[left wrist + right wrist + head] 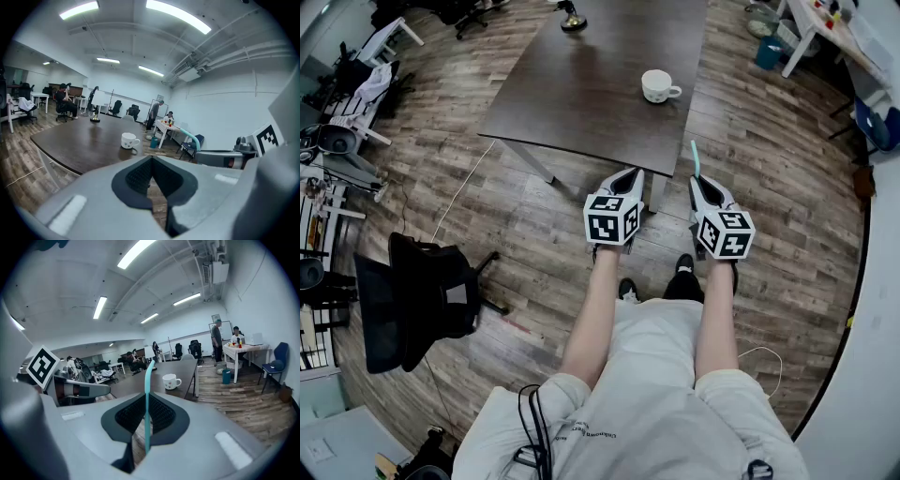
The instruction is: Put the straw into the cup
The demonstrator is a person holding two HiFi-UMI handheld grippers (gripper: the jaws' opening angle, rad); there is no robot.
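The straw, pale teal, stands upright between the jaws of the right gripper. The jaws pinch it low down, so most of its length rises above the tips, with a bend near the top. In the head view it sticks out past that gripper, close to the near right corner of the table. The cup, white with a handle, sits upright on the dark table toward its right side, well apart from the straw. The left gripper has its jaws pressed together with nothing between them. It is held beside the right gripper. Both are in front of the person's body, over the wooden floor and just short of the table. A black chair stands on the floor to the person's left.
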